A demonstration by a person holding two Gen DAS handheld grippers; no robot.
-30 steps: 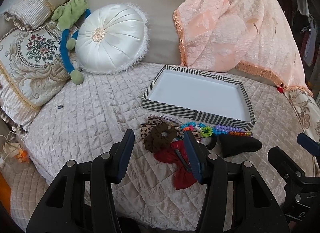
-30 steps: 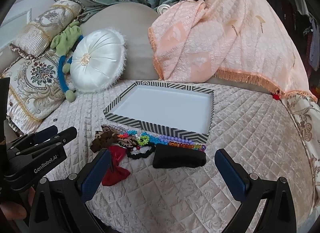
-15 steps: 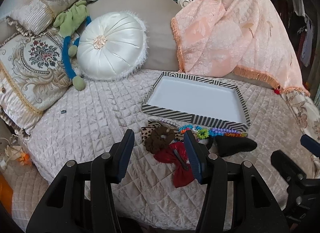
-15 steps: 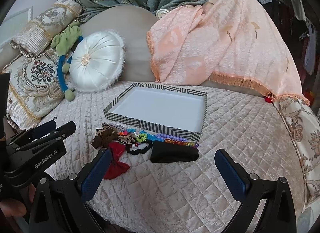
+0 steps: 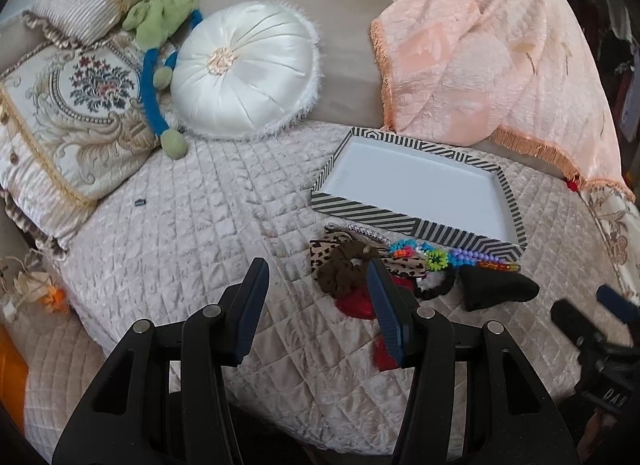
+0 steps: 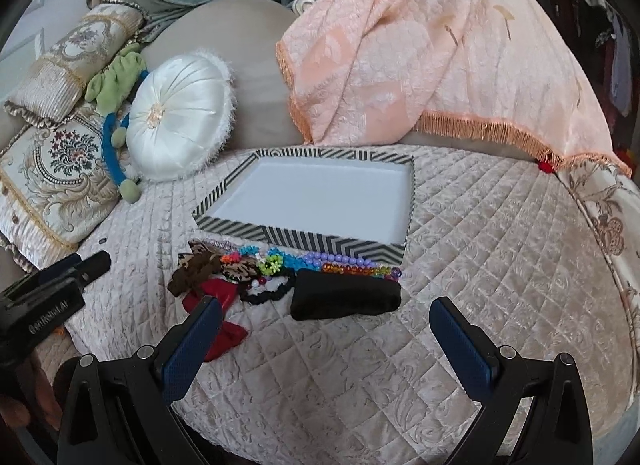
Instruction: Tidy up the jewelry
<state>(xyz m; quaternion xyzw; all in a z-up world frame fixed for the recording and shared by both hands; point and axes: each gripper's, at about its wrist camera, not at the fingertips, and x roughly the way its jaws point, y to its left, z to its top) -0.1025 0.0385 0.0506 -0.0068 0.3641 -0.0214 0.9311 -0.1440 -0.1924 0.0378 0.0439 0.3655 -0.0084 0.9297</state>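
Both tongs (image 5: pixel 316 297) (image 6: pixel 328 329) apart above quilted bed (image 6: pixel 480 265); striped tray (image 6: pixel 304 233) beside jewelry pile (image 6: pixel 280 269)

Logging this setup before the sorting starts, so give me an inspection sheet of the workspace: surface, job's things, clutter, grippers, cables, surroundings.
Surface: quilted beige bedspread, wrinkled.
Job's things: striped tray with a bare white floor; in front of it lie beaded necklaces, a brown scrunchie, a leopard bow, a red bow, a black hair tie and a black pouch.
Clutter: small dark object near the pillows.
Grippers: left gripper and right gripper both open, holding nothing.
Cables: nothing seen.
Surroundings: round white cushion, embroidered pillow, green plush toy, peach throw.
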